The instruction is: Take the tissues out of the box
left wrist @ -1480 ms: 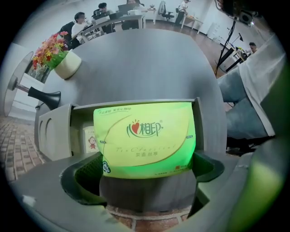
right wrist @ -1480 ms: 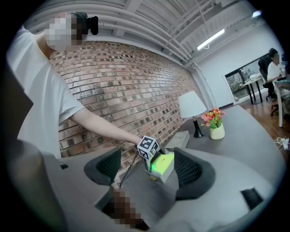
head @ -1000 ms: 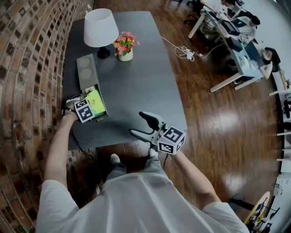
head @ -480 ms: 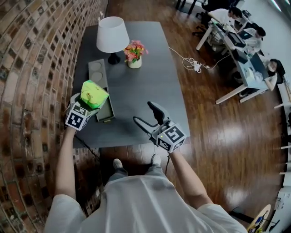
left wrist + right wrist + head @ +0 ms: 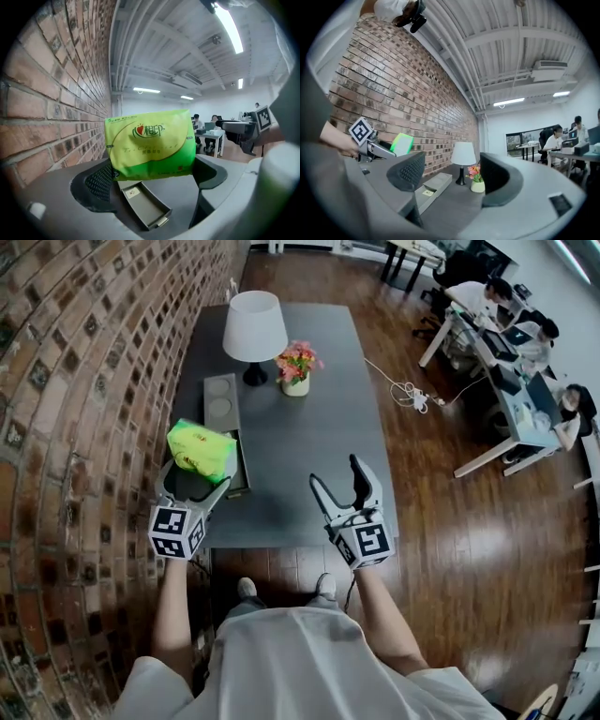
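A bright green tissue pack (image 5: 201, 448) hangs in the air above the near end of the long grey box (image 5: 223, 407), which lies along the table's left side. My left gripper (image 5: 197, 476) is shut on the pack's lower edge. In the left gripper view the pack (image 5: 150, 144) fills the space between the jaws, and the box's open, empty compartment (image 5: 143, 206) shows below it. My right gripper (image 5: 337, 474) stands open over the table's near right edge with nothing between its fingers. In the right gripper view the pack (image 5: 402, 143) shows far left.
On the grey table (image 5: 300, 446) a white-shaded lamp (image 5: 255, 326) and a small pot of flowers (image 5: 296, 364) stand at the far end. A brick wall (image 5: 84, 381) runs close along the left. Desks with seated people (image 5: 487, 306) are at the far right.
My left gripper has lifted the green pack up out of the box and drawn it back toward me. The right gripper has risen and turned its jaws forward.
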A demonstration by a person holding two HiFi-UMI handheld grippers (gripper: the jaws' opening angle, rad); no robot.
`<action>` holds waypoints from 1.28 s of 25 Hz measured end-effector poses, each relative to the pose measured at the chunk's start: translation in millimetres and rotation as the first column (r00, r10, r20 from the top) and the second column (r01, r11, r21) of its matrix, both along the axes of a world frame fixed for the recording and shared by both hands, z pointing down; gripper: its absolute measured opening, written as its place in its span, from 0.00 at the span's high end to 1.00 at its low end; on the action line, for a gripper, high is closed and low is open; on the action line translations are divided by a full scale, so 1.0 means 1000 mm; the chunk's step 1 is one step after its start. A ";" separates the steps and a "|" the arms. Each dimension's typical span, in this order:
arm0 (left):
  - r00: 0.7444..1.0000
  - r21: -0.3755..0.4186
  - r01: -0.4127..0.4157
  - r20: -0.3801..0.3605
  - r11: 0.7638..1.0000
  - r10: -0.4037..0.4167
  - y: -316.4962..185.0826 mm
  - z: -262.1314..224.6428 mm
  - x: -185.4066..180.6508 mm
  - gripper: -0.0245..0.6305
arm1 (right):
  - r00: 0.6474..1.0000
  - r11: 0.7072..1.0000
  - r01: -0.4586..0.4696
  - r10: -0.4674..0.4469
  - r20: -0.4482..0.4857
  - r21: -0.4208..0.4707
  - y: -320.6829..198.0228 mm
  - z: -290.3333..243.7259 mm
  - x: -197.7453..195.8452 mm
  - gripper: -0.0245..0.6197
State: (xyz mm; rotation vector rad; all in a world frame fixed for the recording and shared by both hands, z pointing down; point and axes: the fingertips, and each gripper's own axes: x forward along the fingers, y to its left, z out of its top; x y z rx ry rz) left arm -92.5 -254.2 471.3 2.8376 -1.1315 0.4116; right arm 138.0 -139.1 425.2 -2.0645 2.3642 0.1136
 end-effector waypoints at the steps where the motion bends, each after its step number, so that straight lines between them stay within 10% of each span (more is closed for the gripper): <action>1: 1.000 0.014 0.011 -0.030 1.000 -0.011 0.008 -0.004 0.001 0.18 | 1.000 1.000 -0.028 0.027 0.004 0.009 0.004 -0.002 0.003 0.40; 12: 0.968 0.082 0.177 -0.195 0.981 -0.158 0.074 -0.015 0.001 0.18 | 0.984 0.984 -0.176 0.175 0.037 0.018 0.050 0.002 0.006 0.38; 32: 0.952 0.109 0.254 -0.202 0.961 -0.228 0.082 -0.020 -0.015 0.18 | 0.974 0.974 -0.226 0.226 0.018 -0.017 0.061 0.010 0.008 0.38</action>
